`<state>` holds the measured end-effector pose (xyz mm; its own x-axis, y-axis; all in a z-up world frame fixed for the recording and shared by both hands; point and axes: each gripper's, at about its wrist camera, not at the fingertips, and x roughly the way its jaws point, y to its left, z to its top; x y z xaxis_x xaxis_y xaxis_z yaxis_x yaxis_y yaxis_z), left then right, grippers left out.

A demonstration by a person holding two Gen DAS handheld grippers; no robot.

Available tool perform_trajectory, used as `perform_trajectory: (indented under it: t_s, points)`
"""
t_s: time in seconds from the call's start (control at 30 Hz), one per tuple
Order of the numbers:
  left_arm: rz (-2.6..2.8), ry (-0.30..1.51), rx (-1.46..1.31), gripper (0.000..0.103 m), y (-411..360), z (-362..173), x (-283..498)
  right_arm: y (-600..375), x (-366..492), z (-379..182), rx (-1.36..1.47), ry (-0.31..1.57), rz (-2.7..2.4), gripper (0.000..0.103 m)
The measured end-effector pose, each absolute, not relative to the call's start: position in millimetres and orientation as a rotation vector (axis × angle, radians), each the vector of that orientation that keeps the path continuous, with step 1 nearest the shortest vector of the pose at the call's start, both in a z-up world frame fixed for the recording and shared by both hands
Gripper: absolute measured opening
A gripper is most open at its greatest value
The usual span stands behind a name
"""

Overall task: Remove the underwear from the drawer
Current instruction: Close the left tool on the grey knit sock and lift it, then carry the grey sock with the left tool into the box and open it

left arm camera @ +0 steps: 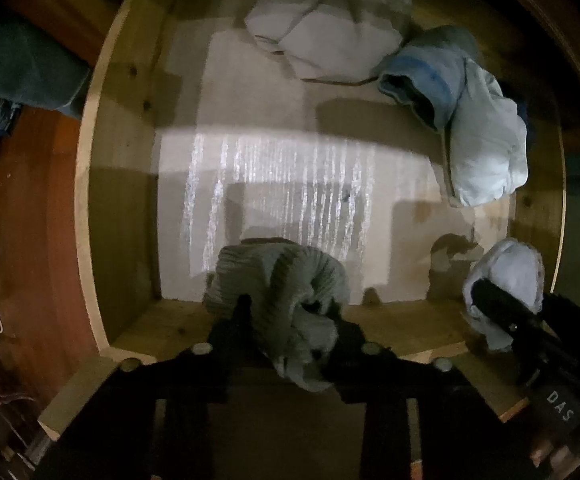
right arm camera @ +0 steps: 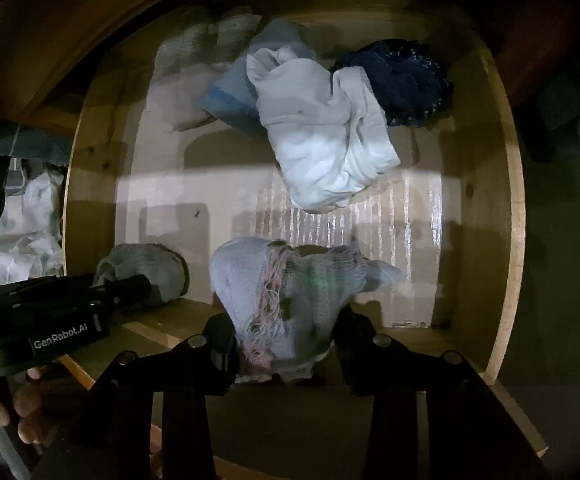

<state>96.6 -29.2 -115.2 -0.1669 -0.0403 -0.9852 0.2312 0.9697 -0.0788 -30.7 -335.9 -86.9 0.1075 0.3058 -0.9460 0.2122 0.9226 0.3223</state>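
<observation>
The open wooden drawer lies below both grippers; its right wall shows in the right wrist view. My left gripper is shut on a grey ribbed garment, held above the drawer's front edge. My right gripper is shut on a pale blue frayed garment, also over the front edge. Each gripper shows in the other's view: the right one, the left one. A white and blue garment lies in the drawer, also seen in the right wrist view.
A white folded cloth lies at the drawer's back, a dark navy garment at the back right. The drawer bottom has a white liner. A teal cloth and white crumpled cloth lie outside on the left.
</observation>
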Motion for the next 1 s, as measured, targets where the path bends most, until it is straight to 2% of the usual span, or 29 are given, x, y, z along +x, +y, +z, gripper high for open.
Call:
perform_trajectory:
  t_s: [0.07, 0.13, 0.67, 1.0]
  points:
    - [-0.247, 1.715, 0.143, 0.024, -29, -111, 95, -335, -31, -86, 0.430, 1.468, 0.073, 0.038]
    - [-0.258, 1.698, 0.142, 0.023, -28, -106, 94, -333, -32, -85, 0.418, 1.462, 0.078, 0.038]
    - [-0.395, 1.441, 0.072, 0.023, -23, -17, 67, -334, -34, -74, 0.391, 1.367, 0.050, 0.037]
    - [-0.472, 1.244, 0.124, 0.023, -19, 46, 43, -342, -40, -70, 0.354, 1.340, 0.021, 0.037]
